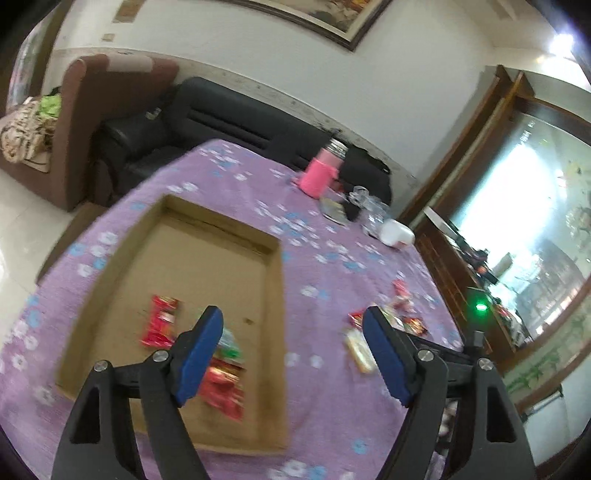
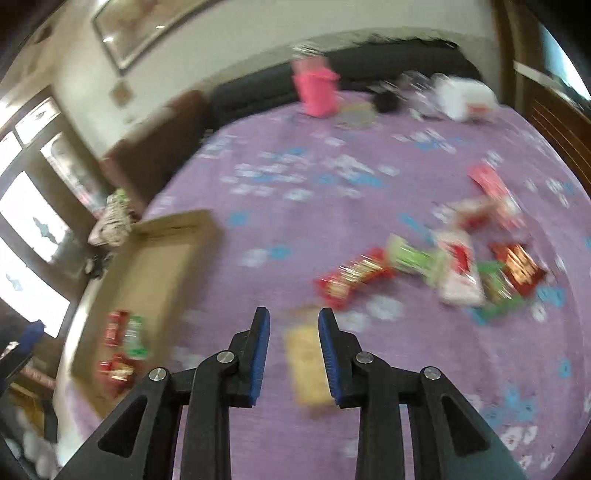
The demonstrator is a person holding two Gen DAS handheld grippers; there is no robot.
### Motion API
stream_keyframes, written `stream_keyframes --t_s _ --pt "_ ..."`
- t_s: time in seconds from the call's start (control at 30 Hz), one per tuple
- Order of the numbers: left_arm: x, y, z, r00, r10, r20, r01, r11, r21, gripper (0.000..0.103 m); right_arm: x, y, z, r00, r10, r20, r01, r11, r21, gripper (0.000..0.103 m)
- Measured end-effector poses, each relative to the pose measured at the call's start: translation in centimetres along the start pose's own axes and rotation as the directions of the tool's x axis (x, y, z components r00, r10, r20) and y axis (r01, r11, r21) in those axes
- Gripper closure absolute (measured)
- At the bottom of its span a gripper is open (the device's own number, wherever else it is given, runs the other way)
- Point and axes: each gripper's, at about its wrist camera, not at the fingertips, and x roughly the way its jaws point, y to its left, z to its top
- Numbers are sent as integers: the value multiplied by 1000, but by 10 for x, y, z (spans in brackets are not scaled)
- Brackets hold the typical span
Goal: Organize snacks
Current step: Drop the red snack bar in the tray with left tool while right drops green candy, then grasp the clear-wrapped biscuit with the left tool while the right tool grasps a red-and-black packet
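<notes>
the left gripper (image 1: 293, 325) hangs over the near right part of the cardboard tray (image 1: 275, 280), its blue-padded jaws spread wide with nothing between them. below its left finger, inside the tray's near end, lie a red and green snack packet (image 1: 225, 376) and, just left of it, a red packet (image 1: 160, 321). the tray sits on a purple flowered tablecloth (image 1: 325, 406).

the right gripper (image 2: 293, 317) hovers over the cloth to the right of the tray (image 2: 162, 254), jaws only partly apart. a pale yellow packet (image 2: 304, 365) lies on the cloth below and between the pads; the picture is blurred, and whether the pads touch it cannot be told, though it looks flat on the cloth and not lifted.

further right of the tray, well apart from it, a loose pile of snacks (image 2: 443, 258) is scattered on the cloth: red, green and white wrappers, some overlapping. the same pile (image 1: 399, 314) shows past the left gripper's right finger.

at the far side of the table from the tray stand a pink bottle (image 1: 319, 171) with a metal cap, and right of it some clear plastic and a white container (image 1: 397, 230). beyond the table are a black sofa (image 1: 207, 110) and a framed picture (image 1: 332, 18) on the wall.
</notes>
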Motion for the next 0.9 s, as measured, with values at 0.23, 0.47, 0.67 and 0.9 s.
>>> stream_keyframes --t_s 0.23,0.47,0.67,0.9 --pt "16 -38 -16 999 -1 -54 5 998 66 26 29 -11 -12 975 206 -85 -195 973 120 73" --pt "32 -59 -24 996 -15 -89 24 994 104 26 8 -22 0 978 207 -32 -202 972 117 73" --pt "55 -69 -36 988 -45 -149 61 992 111 26 25 -47 29 994 104 -18 -96 962 254 44" --pt "59 -66 -41 987 -21 -159 41 992 121 26 60 -33 54 998 -25 -61 41 964 262 43"
